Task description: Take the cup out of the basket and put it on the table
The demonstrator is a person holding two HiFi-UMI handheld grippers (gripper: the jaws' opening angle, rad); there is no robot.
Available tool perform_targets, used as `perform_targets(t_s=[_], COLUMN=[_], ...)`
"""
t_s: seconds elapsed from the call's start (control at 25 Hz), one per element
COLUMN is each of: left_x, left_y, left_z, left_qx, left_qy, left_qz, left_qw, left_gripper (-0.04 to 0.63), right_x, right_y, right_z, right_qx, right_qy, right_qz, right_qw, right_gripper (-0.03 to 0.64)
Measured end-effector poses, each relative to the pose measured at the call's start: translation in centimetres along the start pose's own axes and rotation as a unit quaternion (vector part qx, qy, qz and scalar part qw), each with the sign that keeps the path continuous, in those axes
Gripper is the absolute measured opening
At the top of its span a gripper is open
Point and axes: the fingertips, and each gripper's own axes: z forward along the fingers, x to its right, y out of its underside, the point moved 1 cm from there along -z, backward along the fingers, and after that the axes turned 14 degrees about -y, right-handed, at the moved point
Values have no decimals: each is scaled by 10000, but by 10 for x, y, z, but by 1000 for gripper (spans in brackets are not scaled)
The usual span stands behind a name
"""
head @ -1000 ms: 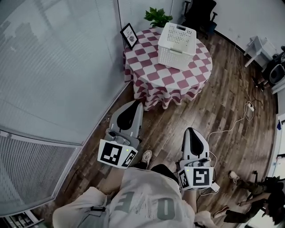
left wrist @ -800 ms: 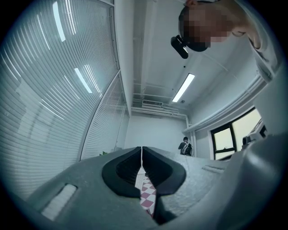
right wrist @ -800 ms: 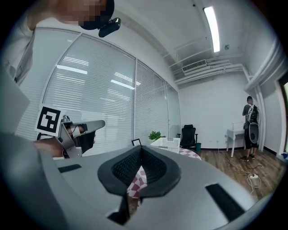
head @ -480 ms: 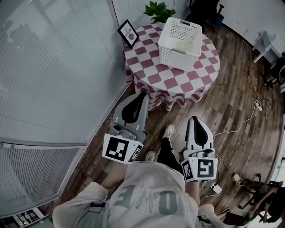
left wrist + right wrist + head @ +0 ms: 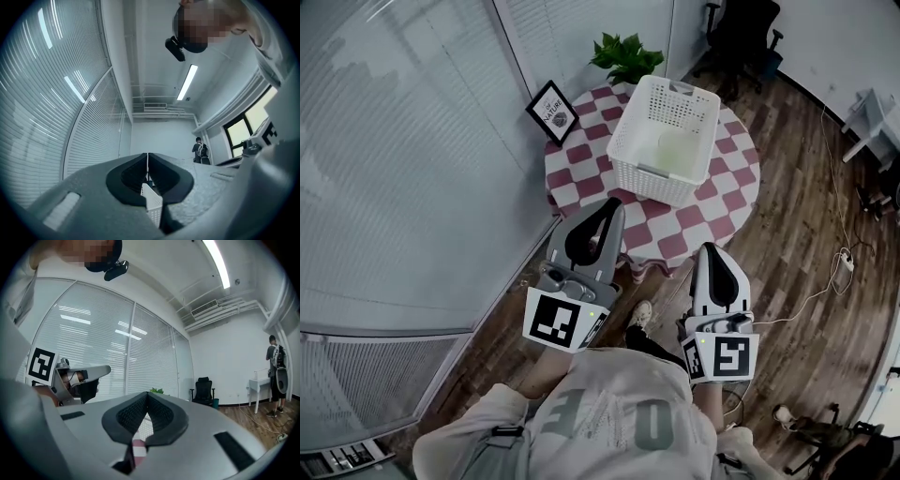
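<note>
Left: glass wall with blinds (image 5: pixel 403 159), close along the table's left edge, with little room on that side.
Picture frame (image 5: pixel 551 111): upright at the table's far-left rim. Potted plant (image 5: pixel 625 56) stands at the far rim.
Round table (image 5: pixel 577 157): red-and-white check cloth hanging over the edge.
Left gripper (image 5: pixel 607 206): fingers together, nothing between them, tips over the near hem of the cloth.
White slotted basket (image 5: pixel 654 183): mid-table, its near wall just beyond those tips.
Cup (image 5: pixel 677 148): pale, inside the basket, toward its right half.
Right gripper (image 5: pixel 713 253): fingers together, empty, tips just short of the cloth hem.
Right: open wood floor (image 5: pixel 797 225) with a white power strip (image 5: pixel 841 269) and its cable trailing across. A black chair (image 5: pixel 748 37) sits beyond the table. A person (image 5: pixel 276 376) stands far off by a white desk (image 5: pixel 257 380).
</note>
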Motion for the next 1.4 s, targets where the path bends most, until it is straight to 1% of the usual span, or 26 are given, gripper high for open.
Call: perform_targets(t_s=[0.08, 0.16, 0.36, 0.52, 0.72, 0.84, 1.04, 1.28, 1.4], left_x=[8, 15, 31, 30, 26, 18, 1, -30, -48], left_y=[10, 17, 26, 33, 33, 38, 49, 66, 78], left_z=[26, 49, 91, 113, 132, 147, 181, 226, 241], left_qx=[-93, -99, -121, -281, -221, -215, -197, -287, -342], left_qy=[-8, -7, -31, -90, -114, -122, -38, -48, -101], left_qz=[-25, -33, 170, 381, 540, 469, 282, 73, -14], left_qw=[10000, 9999, 9998, 9988, 9982, 9986, 9994, 9996, 9994], left_gripper=[14, 14, 14, 14, 14, 14, 14, 14, 15], right_x=[25, 48, 96, 116, 129, 132, 141, 158, 166], right_y=[2, 2, 4, 8, 17, 14, 4, -14, -14], right_z=[12, 21, 37, 45, 51, 59, 87, 140, 173], right_qx=[-19, -2, 102, 209, 191, 180, 147, 146, 114], right_qy=[-7, -25, -76, -94, -52, -40, 21, 43, 95], right_qz=[32, 78, 234, 474, 642, 599, 313, 48, 76], right_qw=[10000, 10000, 9996, 9986, 9977, 9980, 9994, 9999, 9999], right_gripper=[10, 9, 9, 9, 9, 9, 9, 9, 9])
